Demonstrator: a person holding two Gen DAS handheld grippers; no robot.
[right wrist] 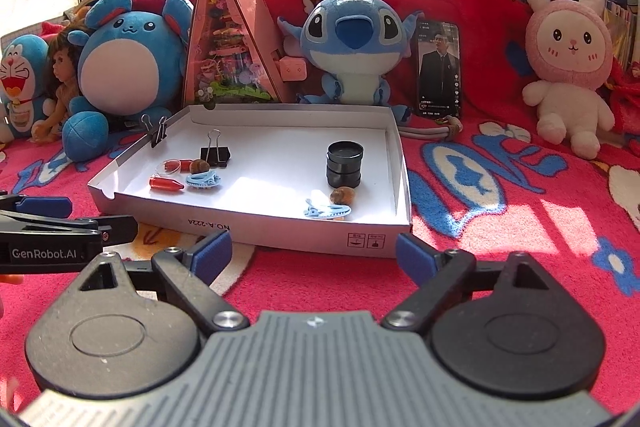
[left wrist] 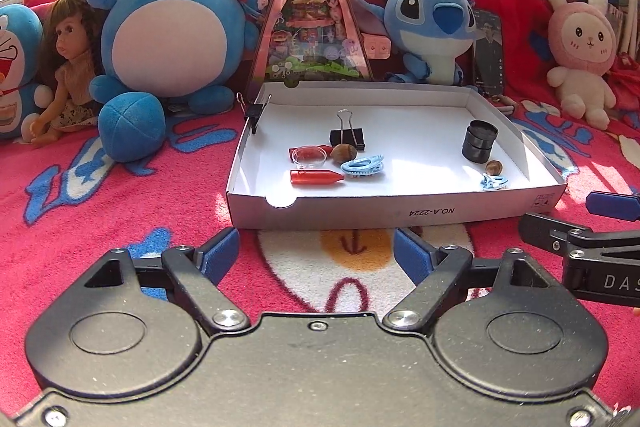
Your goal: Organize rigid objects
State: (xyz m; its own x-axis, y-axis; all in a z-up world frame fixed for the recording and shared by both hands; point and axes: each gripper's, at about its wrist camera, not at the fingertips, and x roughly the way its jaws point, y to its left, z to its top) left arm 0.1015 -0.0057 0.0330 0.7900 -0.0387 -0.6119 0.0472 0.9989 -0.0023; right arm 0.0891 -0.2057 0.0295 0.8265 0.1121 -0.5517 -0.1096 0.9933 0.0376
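- While both grippers hover low over the red patterned blanket [left wrist: 120, 211], the shallow white box [left wrist: 400, 213] lies just ahead of them with every small item inside it.
- Left gripper [left wrist: 316, 253]: jaws spread wide, holding nothing, short of the box's near wall.
- Right gripper [right wrist: 314, 255]: jaws likewise apart and empty, facing the box's near right corner.
- Binder clips, two: a large black binder clip [left wrist: 347, 137] on the box floor, and a small binder clip [left wrist: 253, 113] clamped on the left wall.
- Red bullet-shaped pieces, two: one near red piece [left wrist: 316, 177] lying flat, one far red piece [left wrist: 310, 151] partly behind a single clear round dish [left wrist: 308, 158].
- Nuts, two: a brown nut [left wrist: 343, 153] beside the large clip, a smaller nut [left wrist: 495, 167] by the right wall.
- Blue hair clips, two: one blue hair clip [left wrist: 362, 165] mid-box, a second hair clip [left wrist: 494, 182] touching the smaller nut.
- Black round containers [left wrist: 479, 141]: one stack, apparently two high.
- Plush toys, four, plus one doll [left wrist: 66, 67], line the back.
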